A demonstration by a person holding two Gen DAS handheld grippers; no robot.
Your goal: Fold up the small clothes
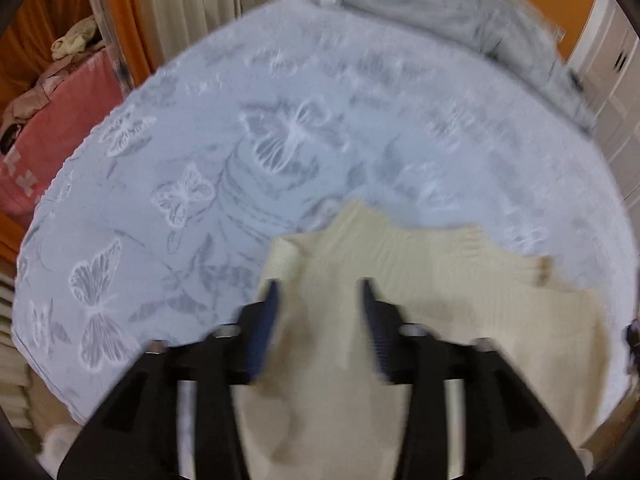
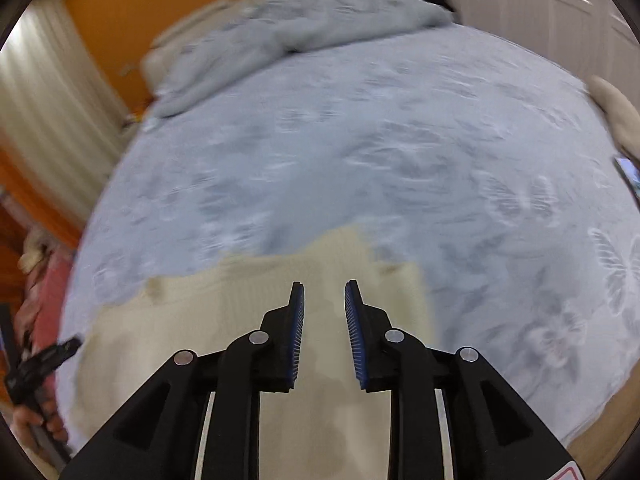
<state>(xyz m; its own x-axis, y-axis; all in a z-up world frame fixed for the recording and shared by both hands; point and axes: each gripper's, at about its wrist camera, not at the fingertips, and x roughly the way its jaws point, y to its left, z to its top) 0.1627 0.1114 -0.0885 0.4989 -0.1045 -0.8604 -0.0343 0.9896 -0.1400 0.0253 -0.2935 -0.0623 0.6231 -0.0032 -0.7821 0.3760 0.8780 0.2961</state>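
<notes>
A cream knitted garment lay spread flat on the bed, at the bed's near edge, its ribbed weave showing fine lines and its far hem stepping unevenly across the cover. The bedspread was pale blue-grey, soft and plush, embossed with white butterflies and grey leaf shapes. Up at the far end of the bed a rumpled grey blanket sat bunched in thick folds.

The left hand-held gripper hung over the garment's left part, black fingers with blue ribbed pads standing well apart, nothing between them but the cloth lying below; the view was blurred, so contact with the knit could not be told. The right hand-held gripper was over the garment's right part, its blue-padded fingers parted by a narrower gap, clamped on nothing, the cream cloth visible beneath through the gap.

At the left rim of the right wrist view, a hand gripped the other black tool beside the bed's left edge. Past that edge lay a pink towel with crumpled beige clothes on top. Orange walls and pale pleated curtains stood behind.
</notes>
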